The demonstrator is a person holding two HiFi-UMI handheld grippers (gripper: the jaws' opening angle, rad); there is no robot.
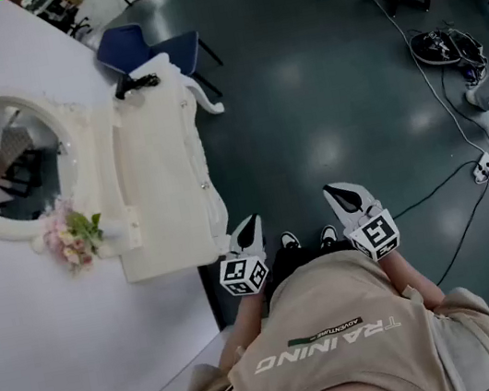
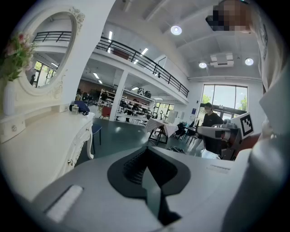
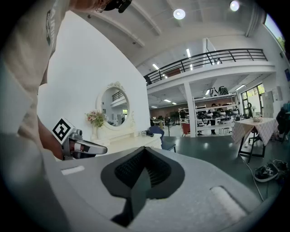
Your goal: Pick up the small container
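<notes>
Beige shirt (image 1: 345, 341) closest under the head camera, both tools held out just past it above dark floor (image 1: 318, 83). Left gripper (image 1: 249, 228) clenched and empty, just right of the near corner of a white dressing table (image 1: 166, 204); right gripper (image 1: 343, 196) near it on its right, likewise clenched. Round mirror (image 1: 10, 166) and flowers (image 1: 72, 234) well to the left of the left gripper; dark item (image 1: 139, 83) far ahead of it at the table's far end. Along the left gripper (image 2: 146, 167) in its own view: jaws pressed together on nothing, table to the left, and a small pale thing, seemingly the small container (image 2: 74, 108), well ahead and leftward on the table's far end, untouched; right gripper (image 2: 226, 132) alongside on the right. Along the right gripper (image 3: 144, 170) in its own view: jaws together, nothing between; left gripper (image 3: 84, 147) to its left, table and mirror beyond.
</notes>
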